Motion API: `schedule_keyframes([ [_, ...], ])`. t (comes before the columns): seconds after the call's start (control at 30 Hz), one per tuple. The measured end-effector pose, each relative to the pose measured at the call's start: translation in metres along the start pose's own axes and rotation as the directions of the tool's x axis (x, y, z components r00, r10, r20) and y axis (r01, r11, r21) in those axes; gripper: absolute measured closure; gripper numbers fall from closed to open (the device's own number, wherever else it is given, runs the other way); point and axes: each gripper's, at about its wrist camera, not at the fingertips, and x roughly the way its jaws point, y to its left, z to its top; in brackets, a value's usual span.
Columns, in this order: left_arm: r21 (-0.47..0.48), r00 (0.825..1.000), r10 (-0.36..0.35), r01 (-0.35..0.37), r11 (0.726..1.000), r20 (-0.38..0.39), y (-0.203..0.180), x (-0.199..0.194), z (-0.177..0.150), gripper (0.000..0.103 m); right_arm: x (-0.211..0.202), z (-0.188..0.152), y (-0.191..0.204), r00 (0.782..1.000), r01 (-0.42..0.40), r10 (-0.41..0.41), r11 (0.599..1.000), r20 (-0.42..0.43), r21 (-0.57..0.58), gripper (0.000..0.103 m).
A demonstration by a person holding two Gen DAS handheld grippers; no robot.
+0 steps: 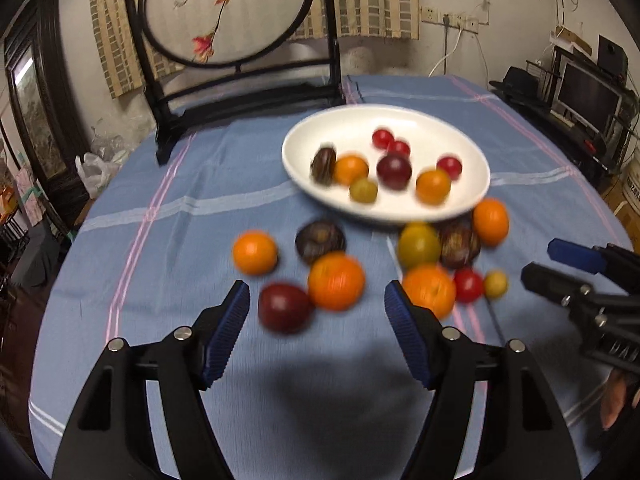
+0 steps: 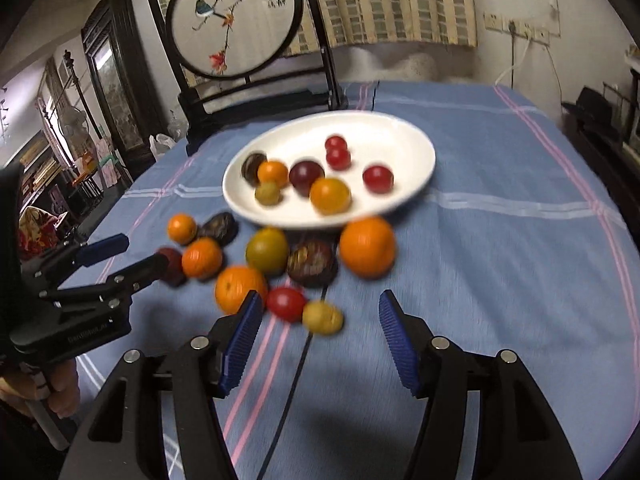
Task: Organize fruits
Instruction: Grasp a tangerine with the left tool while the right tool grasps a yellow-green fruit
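Fruit lies in two groups on the blue checked tablecloth [image 1: 160,184] of the table: some in the white oval plate [image 1: 304,140] at the far middle, the rest (oranges, dark plums, small tomatoes) loose just near of it. Left tongs [image 1: 317,304] and right tongs [image 2: 320,312] both stand half open, holding nothing.

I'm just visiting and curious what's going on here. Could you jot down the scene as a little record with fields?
Setting: table under a blue cloth
Dish: white plate, eight small fruits in it
Loose fruit: nine or so on the cloth by the plate's near rim, including a large orange
Left gripper: open, holding nothing
Right gripper: open, holding nothing
Backdrop: round bird embroidery screen
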Motion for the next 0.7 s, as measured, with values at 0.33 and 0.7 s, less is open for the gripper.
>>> schedule_keyframes([
  [0.33, -0.049, 0.999, -0.036, 0.035, 0.998, -0.018, 0.008, -0.007, -0.047, 0.031, 0.006, -0.028, 0.007, 0.996, 0.055, -0.058, 0.998, -0.063, -0.042, 0.031],
  [0.7, -0.041, 0.997, -0.070, 0.069, 0.997, -0.044, 0.002, -0.003, -0.059, 0.030, 0.039, -0.027, 0.017, 0.978, 0.127, -0.149, 0.981, -0.146, -0.149, 0.036],
])
